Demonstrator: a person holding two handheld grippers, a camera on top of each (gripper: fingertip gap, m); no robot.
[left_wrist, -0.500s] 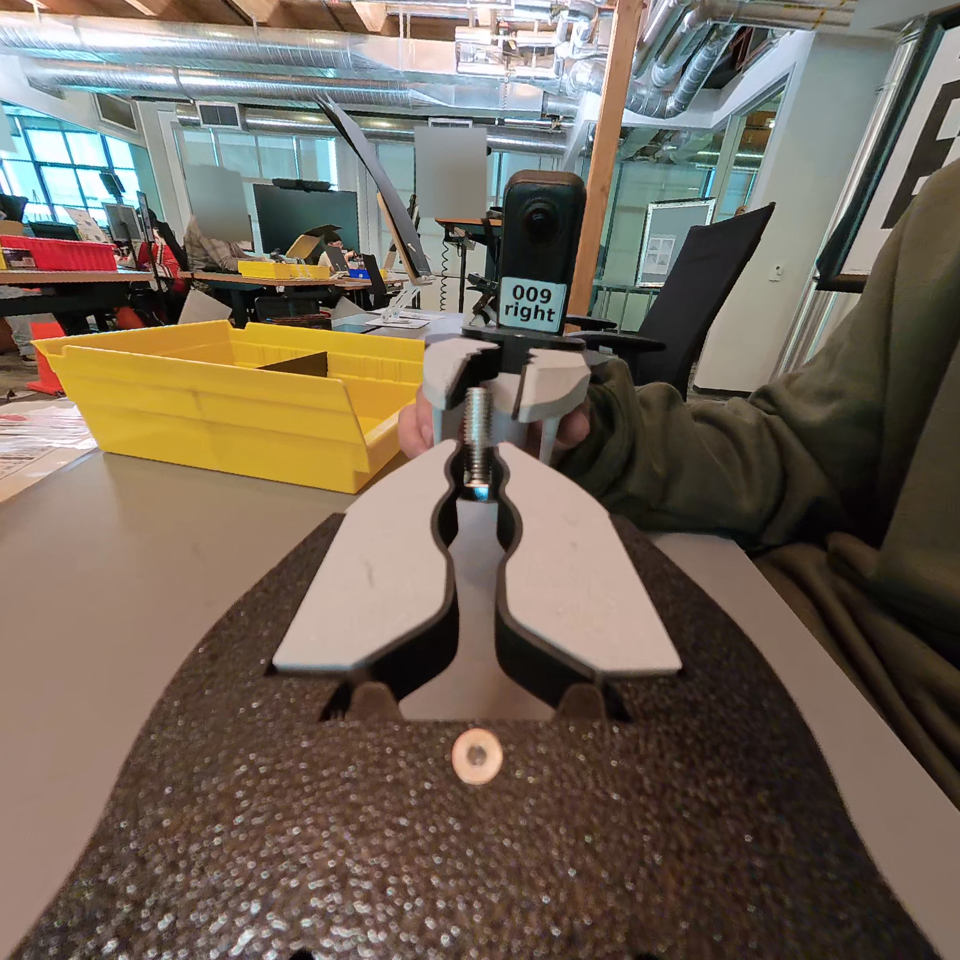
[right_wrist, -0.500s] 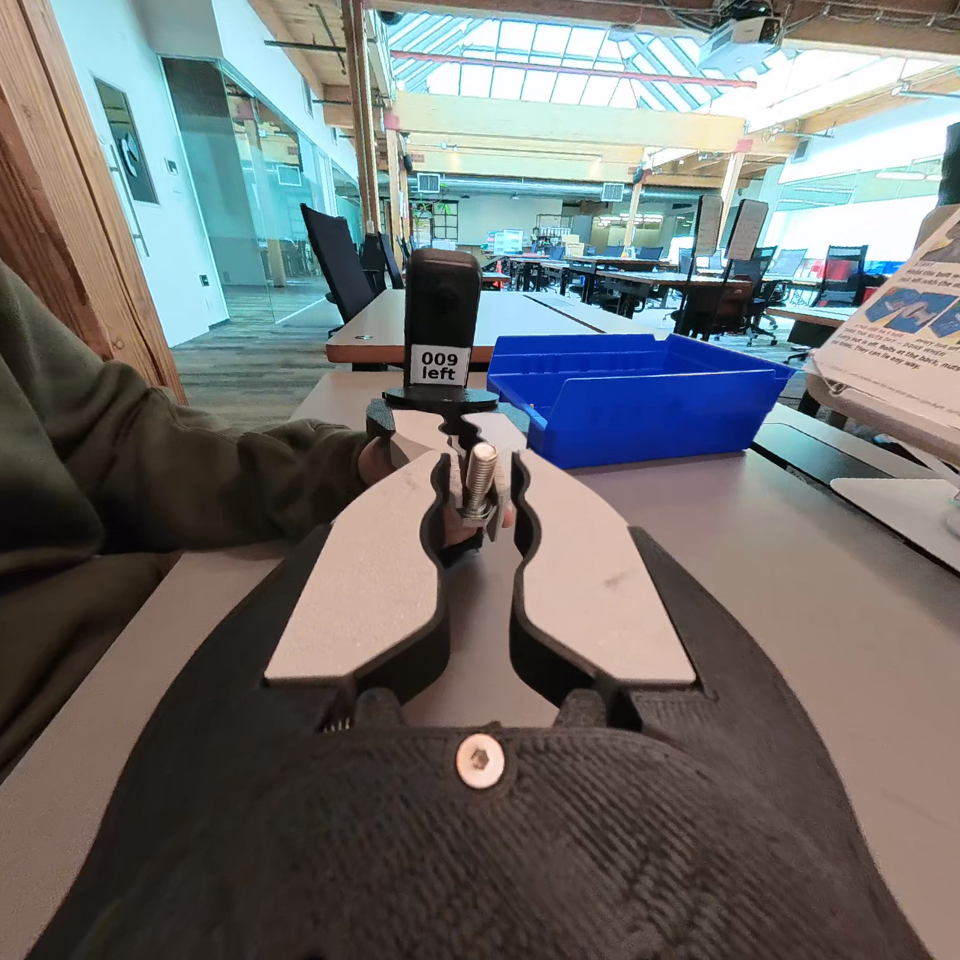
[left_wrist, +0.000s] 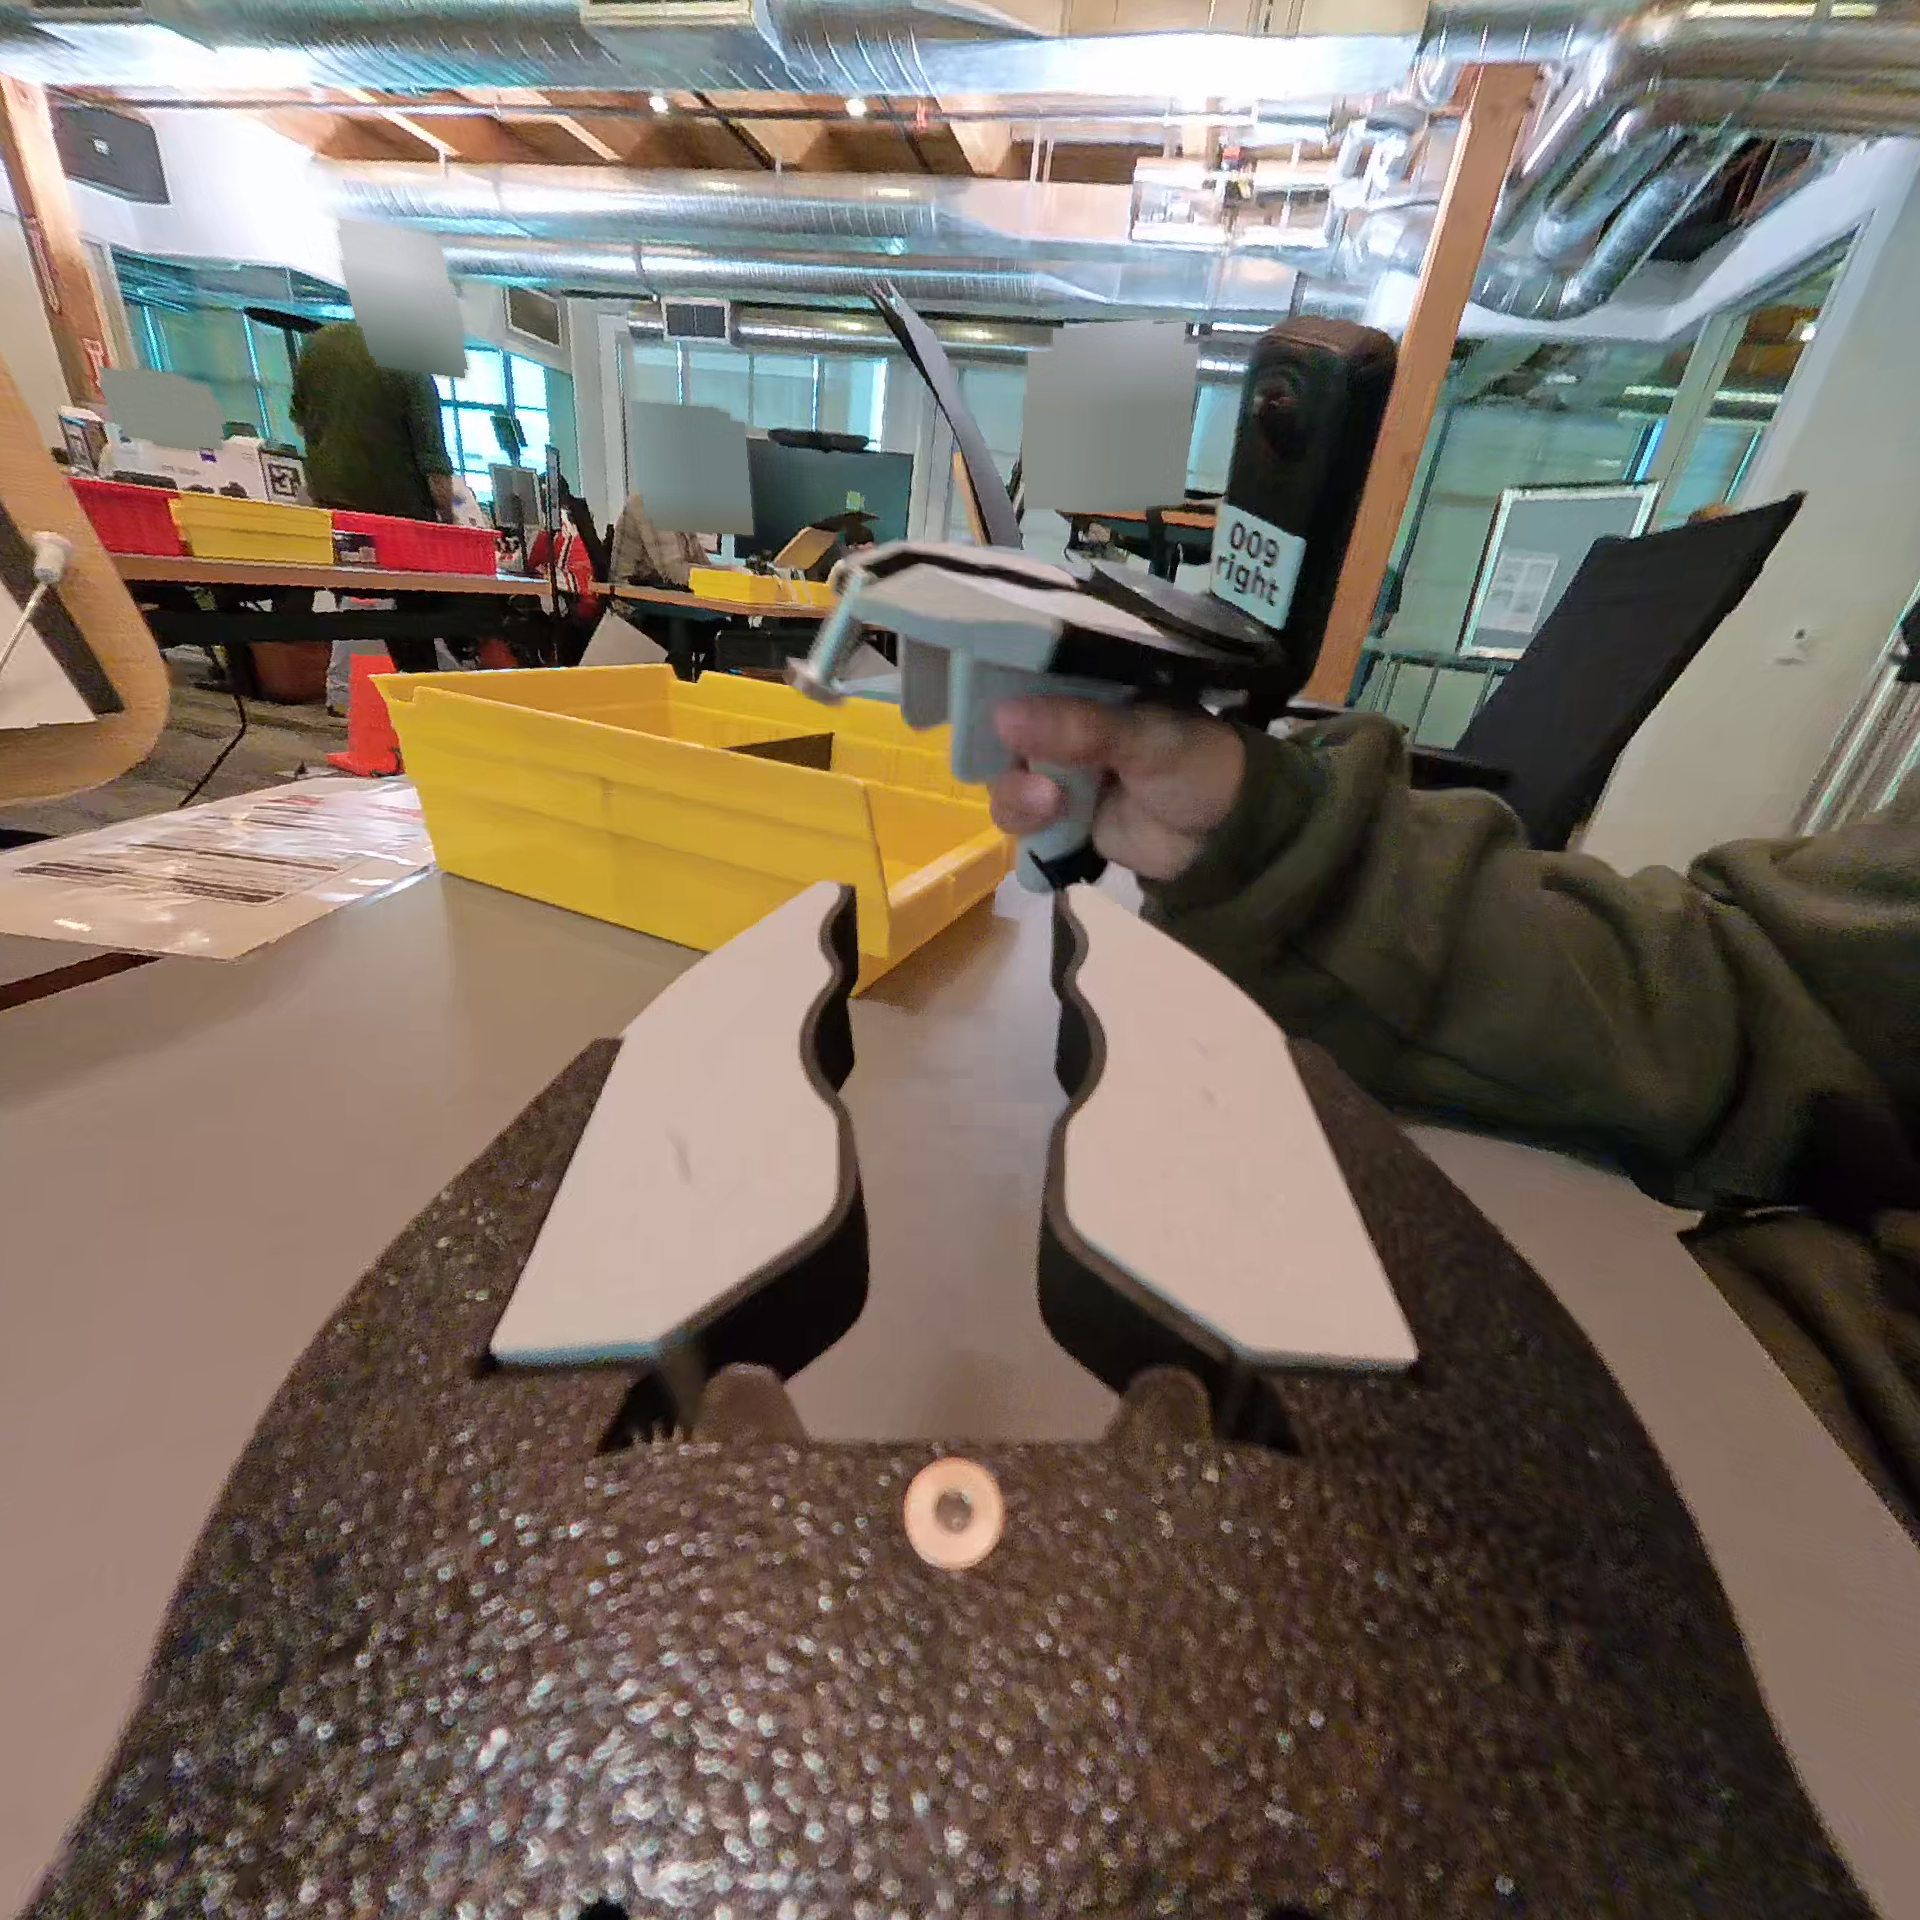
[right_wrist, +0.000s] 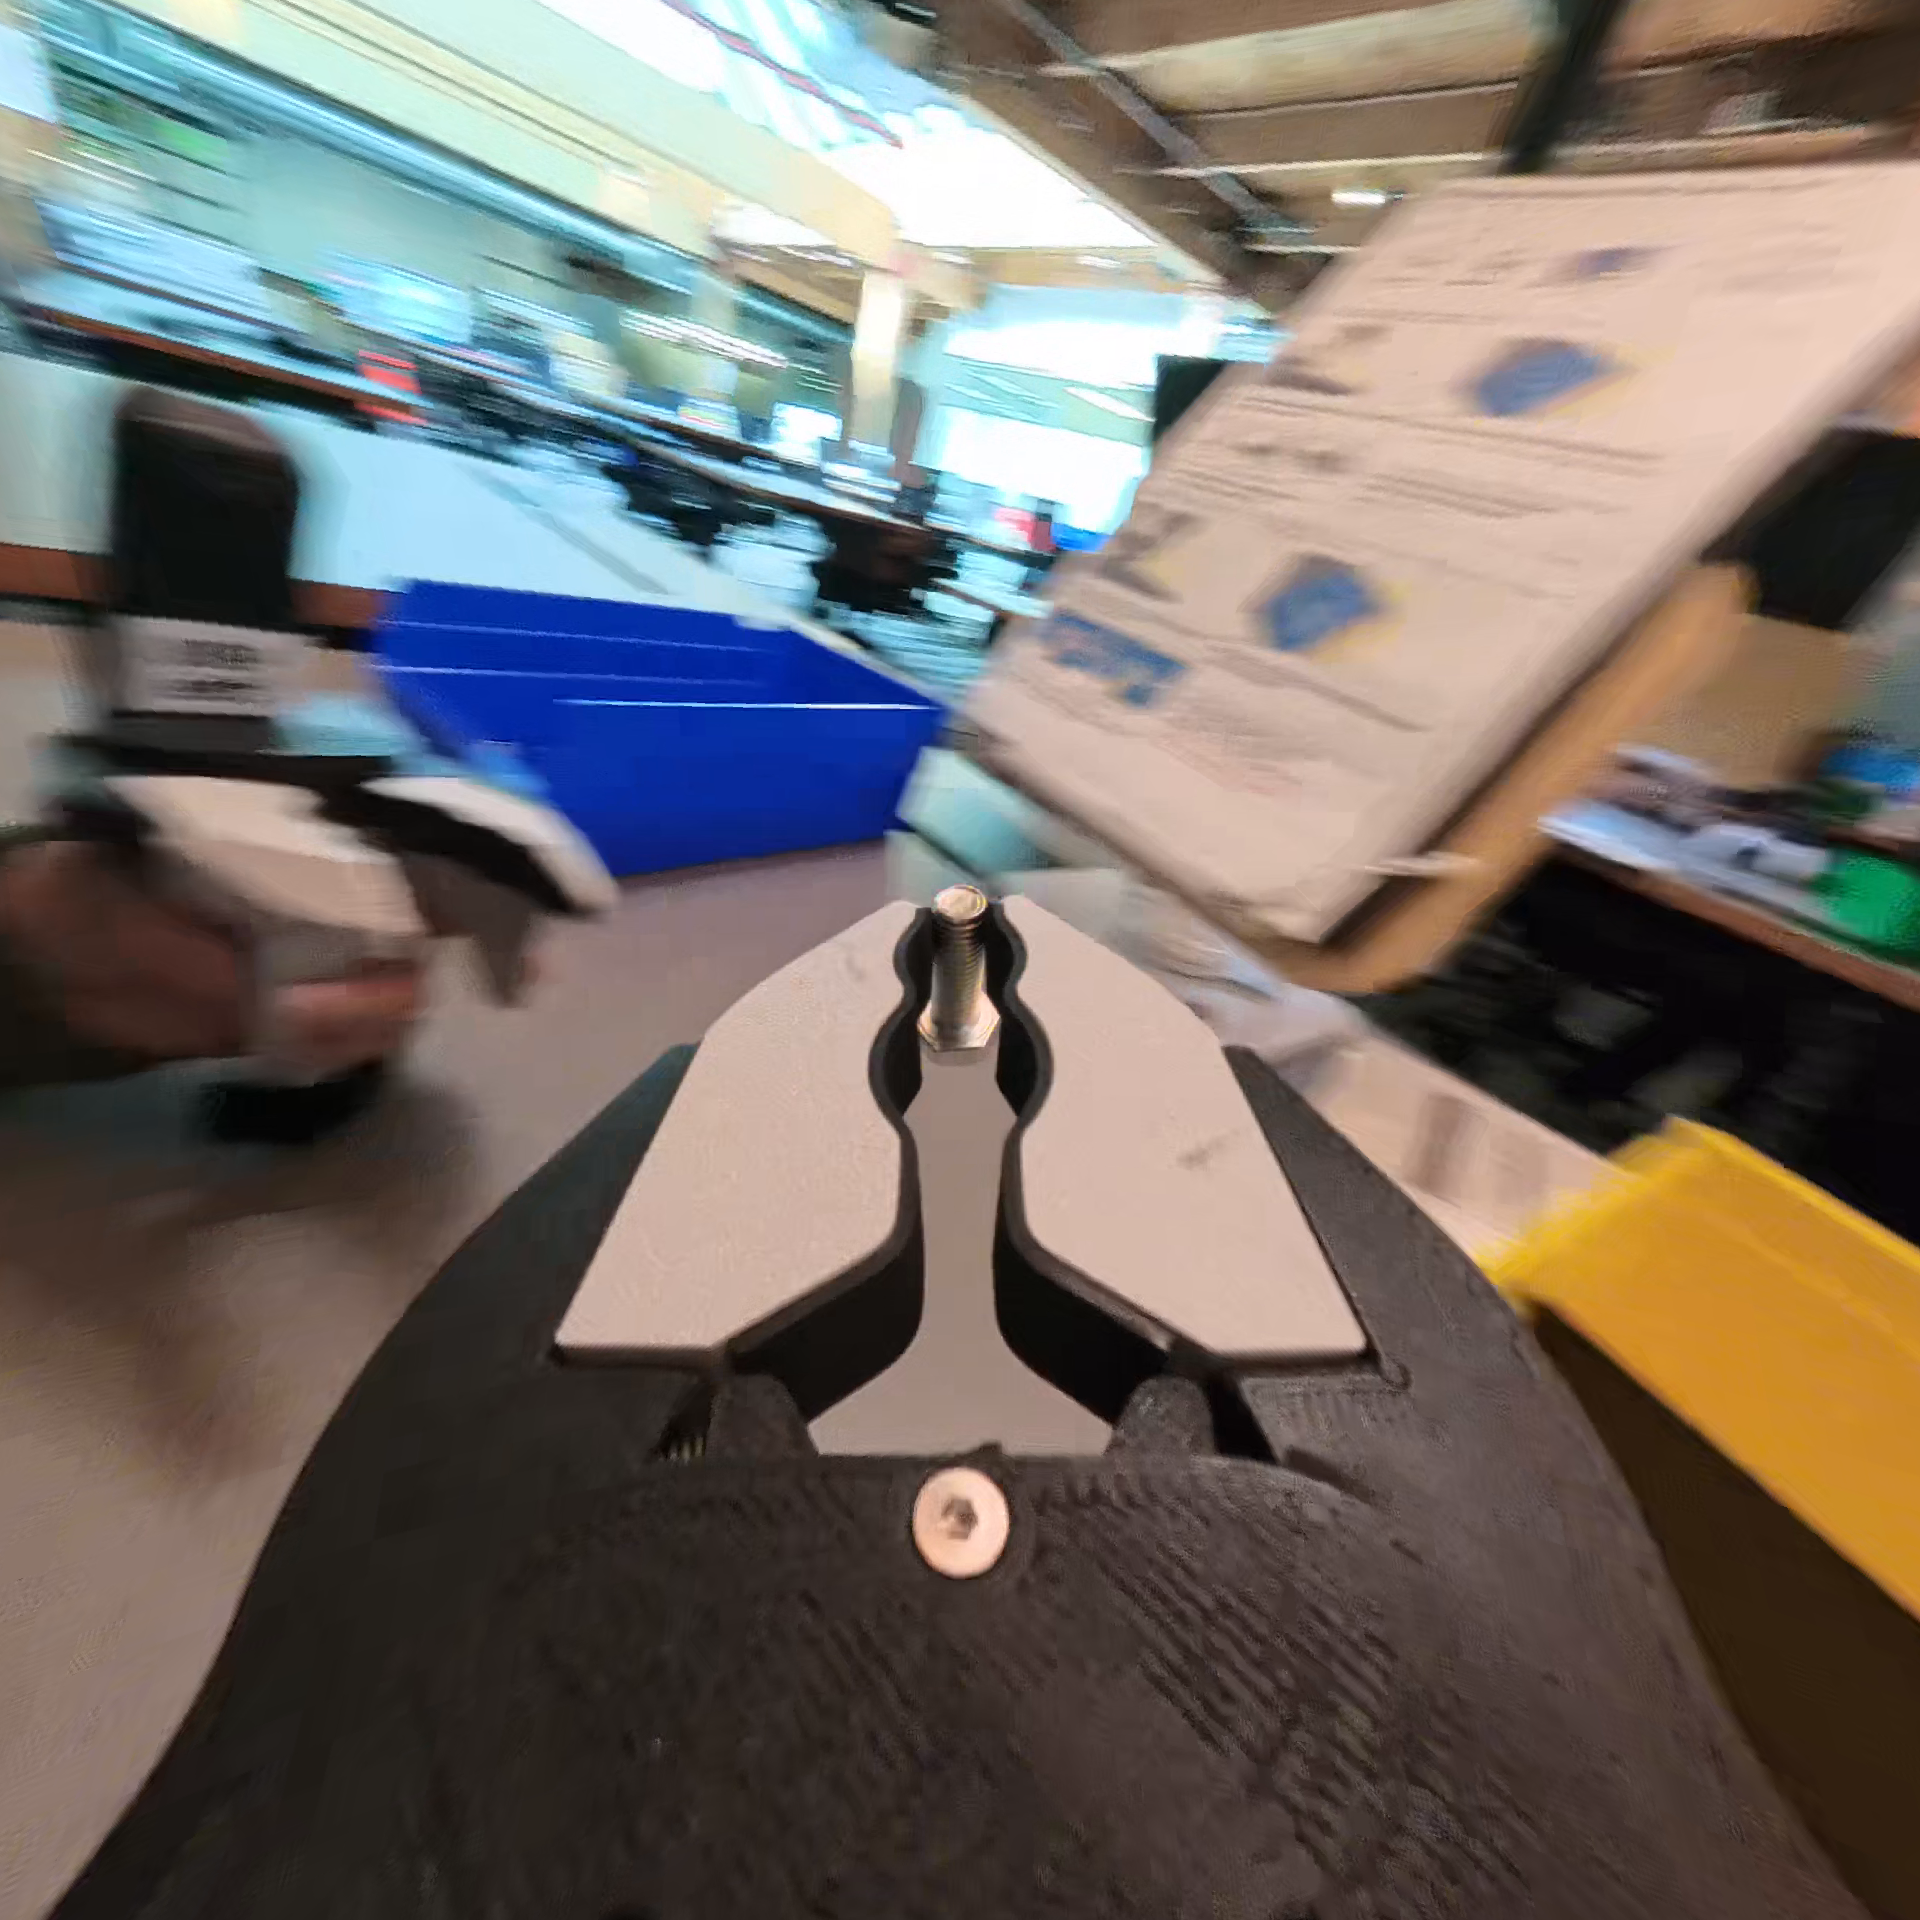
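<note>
Steel bolt (right_wrist: 954, 977): pinched upright between the right tongs' (right_wrist: 961, 920) tips, hex head lowest.
Right tongs: closed on the bolt, raised above the yellow bin (left_wrist: 665, 790).
Left tongs (left_wrist: 951, 914): spread wide, holding nothing, low over the grey bench (left_wrist: 260, 1091).
Yellow bin: at 11 o'clock from the left tongs.
Blue bin (right_wrist: 665, 727): at 10 o'clock from the bolt.

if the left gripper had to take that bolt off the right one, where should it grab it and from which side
Probably the bare threaded end of the bolt, coming from beyond the right gripper, head-on. The right gripper's fingers close on the shank above the hex head, leaving only the tip sticking out. The left gripper is open and empty.
</note>
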